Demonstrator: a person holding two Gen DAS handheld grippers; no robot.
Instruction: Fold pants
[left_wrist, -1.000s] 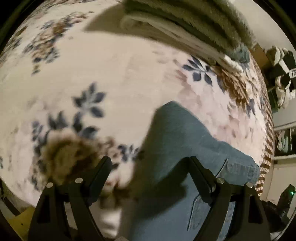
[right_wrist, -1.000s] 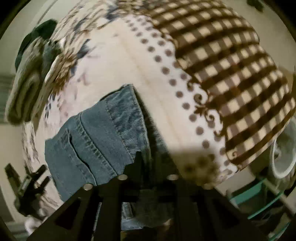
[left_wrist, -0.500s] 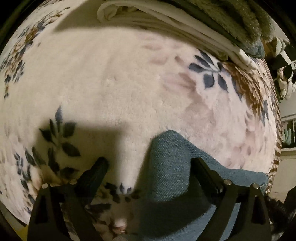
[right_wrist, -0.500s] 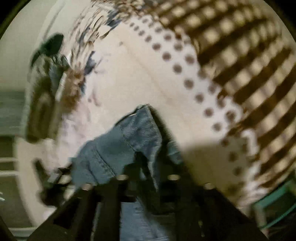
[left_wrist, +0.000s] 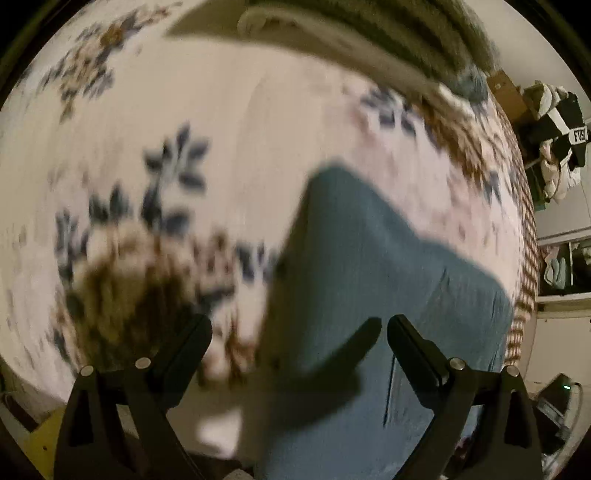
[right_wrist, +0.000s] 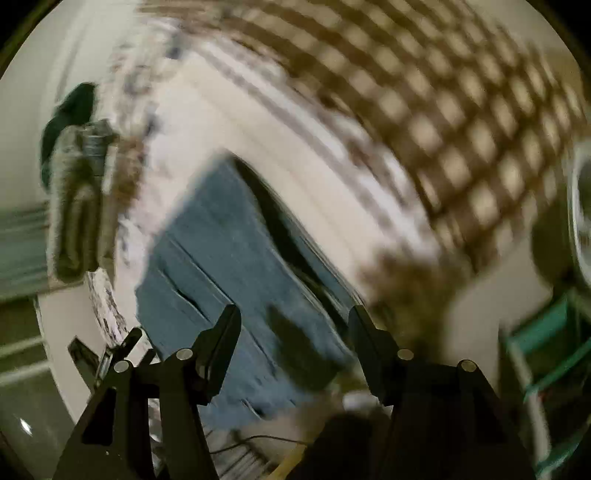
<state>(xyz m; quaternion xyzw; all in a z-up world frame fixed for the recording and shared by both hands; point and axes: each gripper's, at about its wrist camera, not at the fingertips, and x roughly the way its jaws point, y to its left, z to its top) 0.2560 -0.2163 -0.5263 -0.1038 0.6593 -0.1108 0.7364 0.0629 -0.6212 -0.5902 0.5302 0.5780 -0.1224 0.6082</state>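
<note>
Folded blue denim pants (left_wrist: 369, 280) lie on a cream blanket with blue and brown flowers (left_wrist: 184, 122). My left gripper (left_wrist: 299, 336) is open and empty, raised above the left part of the pants. In the right wrist view the pants (right_wrist: 229, 258) lie on the blanket's white part beside a brown checked border (right_wrist: 443, 122). My right gripper (right_wrist: 293, 325) is open and empty above the pants' near edge. Both views are blurred by motion.
A stack of folded blankets (left_wrist: 369, 48) lies at the far end of the bed; it also shows in the right wrist view (right_wrist: 77, 206). Clothes (left_wrist: 554, 136) hang at the right. A teal rack (right_wrist: 543, 354) stands beside the bed.
My right gripper has opened and let go of the pants' edge, and it has lifted away. My left gripper stayed open and pulled back and up from the pants.
</note>
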